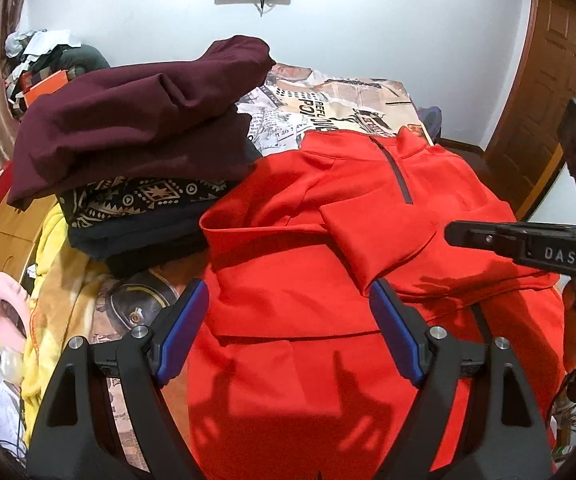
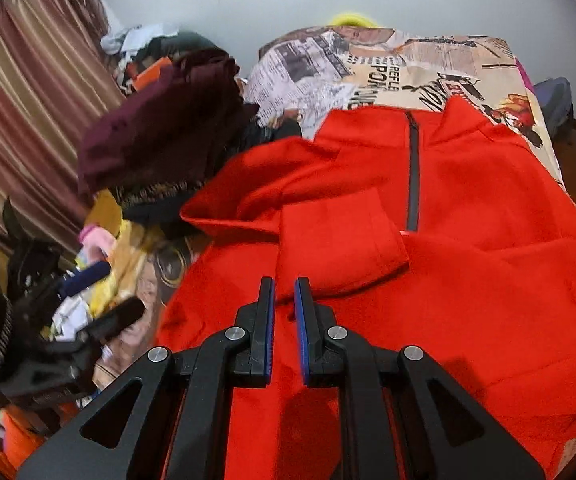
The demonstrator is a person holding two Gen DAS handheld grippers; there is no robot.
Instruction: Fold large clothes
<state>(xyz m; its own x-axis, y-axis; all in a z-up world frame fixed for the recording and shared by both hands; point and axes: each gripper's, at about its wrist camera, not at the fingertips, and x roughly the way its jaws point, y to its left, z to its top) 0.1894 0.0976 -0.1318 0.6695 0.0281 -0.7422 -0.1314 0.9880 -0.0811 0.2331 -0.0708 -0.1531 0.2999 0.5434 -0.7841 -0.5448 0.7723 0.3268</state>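
Our left gripper (image 1: 288, 300) gapes wide and empty over the red pullover (image 1: 368, 240) at lower centre; our right gripper (image 2: 283, 292) is nearly closed, holding nothing.

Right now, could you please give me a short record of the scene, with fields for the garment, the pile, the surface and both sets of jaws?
garment: red pullover, zip collar away from cameras, one sleeve folded across the chest
pile: maroon garment on top of a patterned dark cloth, left of the pullover
surface: bed with newspaper-print cover
left gripper: jaws open, nothing between them
right gripper: jaws shut, holding nothing
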